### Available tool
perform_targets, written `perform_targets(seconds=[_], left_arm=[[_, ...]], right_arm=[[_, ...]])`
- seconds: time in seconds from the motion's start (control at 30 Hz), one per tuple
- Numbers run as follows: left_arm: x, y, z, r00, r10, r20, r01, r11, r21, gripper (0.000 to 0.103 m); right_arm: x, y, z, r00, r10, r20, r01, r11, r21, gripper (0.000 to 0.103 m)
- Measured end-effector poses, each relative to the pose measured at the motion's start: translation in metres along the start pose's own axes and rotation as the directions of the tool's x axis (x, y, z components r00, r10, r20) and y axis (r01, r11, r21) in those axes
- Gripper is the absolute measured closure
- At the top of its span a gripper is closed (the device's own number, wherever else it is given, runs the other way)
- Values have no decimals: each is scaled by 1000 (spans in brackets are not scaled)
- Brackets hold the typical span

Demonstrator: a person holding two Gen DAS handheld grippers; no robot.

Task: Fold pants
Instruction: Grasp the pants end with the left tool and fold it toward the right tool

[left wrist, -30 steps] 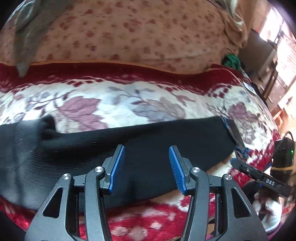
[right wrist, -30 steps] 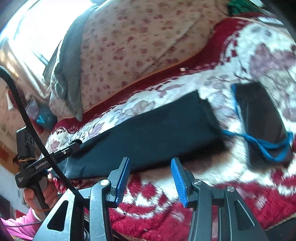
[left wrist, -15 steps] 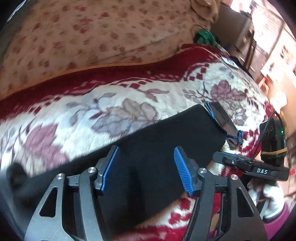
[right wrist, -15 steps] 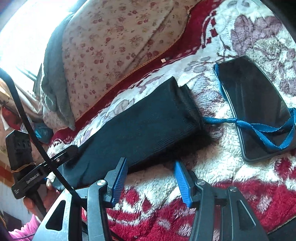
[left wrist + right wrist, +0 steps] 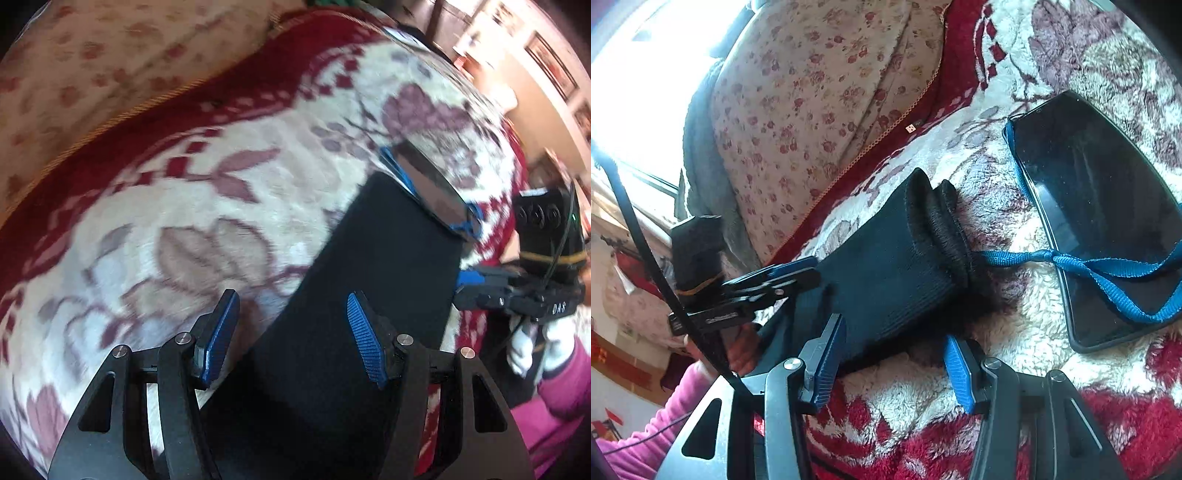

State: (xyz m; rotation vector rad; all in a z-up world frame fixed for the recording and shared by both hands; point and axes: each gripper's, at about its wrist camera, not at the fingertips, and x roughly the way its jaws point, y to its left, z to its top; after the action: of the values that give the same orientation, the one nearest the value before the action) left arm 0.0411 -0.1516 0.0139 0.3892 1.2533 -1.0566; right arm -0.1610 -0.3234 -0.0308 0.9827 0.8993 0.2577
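Note:
The black pants (image 5: 373, 280) lie as a long folded strip on a floral fleece blanket (image 5: 207, 206). In the left wrist view my left gripper (image 5: 291, 332) is open, low over the strip's far edge; its right finger is over the cloth. My right gripper (image 5: 469, 284) shows at the strip's near edge by the leg end. In the right wrist view my right gripper (image 5: 890, 362) is open, just short of the pants' (image 5: 882, 269) near edge by the two stacked cuffs (image 5: 938, 221). My left gripper (image 5: 783, 275) shows at the left over the strip.
A black phone (image 5: 1104, 218) on a blue lanyard (image 5: 1089, 269) lies on the blanket just right of the cuffs; it also shows in the left wrist view (image 5: 432, 184). A floral cushion (image 5: 827, 92) stands behind. Grey cloth (image 5: 698, 147) hangs at the left.
Both grippers have moved toward the pants' cuff end and come closer to the cloth. Both have stayed open. The pants have not moved.

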Motion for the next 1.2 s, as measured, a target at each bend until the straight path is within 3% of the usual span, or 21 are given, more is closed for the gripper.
perform_targets(seconds=[0.17,0.27,0.47,0.53,0.6,0.67,0.73,0.93,1.2], left_arm=[[15,-19,15,997,-59,-55,65,990,124,36],[22,-30,23,987,-128,-97,144,974,178,36],[34,-38,33,981,-145,-130,174,952,252,39],[33,-37,34,984,-137,-111,161,952,260,61],[33,-33,33,986,-145,-87,162,955,247,72],[32,-28,32,986,-155,-57,164,958,235,78],[29,-26,30,985,-166,-38,170,960,224,85],[9,-33,27,988,-152,31,140,959,245,88],[-64,-31,18,972,-135,192,90,970,228,88]], right_arm=[[1,-6,3,999,42,10,-42,999,17,53],[1,-11,4,997,68,21,-69,997,37,53],[-3,-23,3,988,138,70,-144,985,96,55],[-3,-23,3,987,140,75,-147,985,88,60],[0,-23,5,983,169,70,-174,982,75,79],[5,-26,6,978,201,61,-206,974,92,90],[6,-23,6,977,204,56,-208,975,77,92],[-1,-7,7,974,217,68,-220,975,34,93],[-17,55,19,952,300,66,-292,950,-111,93]])
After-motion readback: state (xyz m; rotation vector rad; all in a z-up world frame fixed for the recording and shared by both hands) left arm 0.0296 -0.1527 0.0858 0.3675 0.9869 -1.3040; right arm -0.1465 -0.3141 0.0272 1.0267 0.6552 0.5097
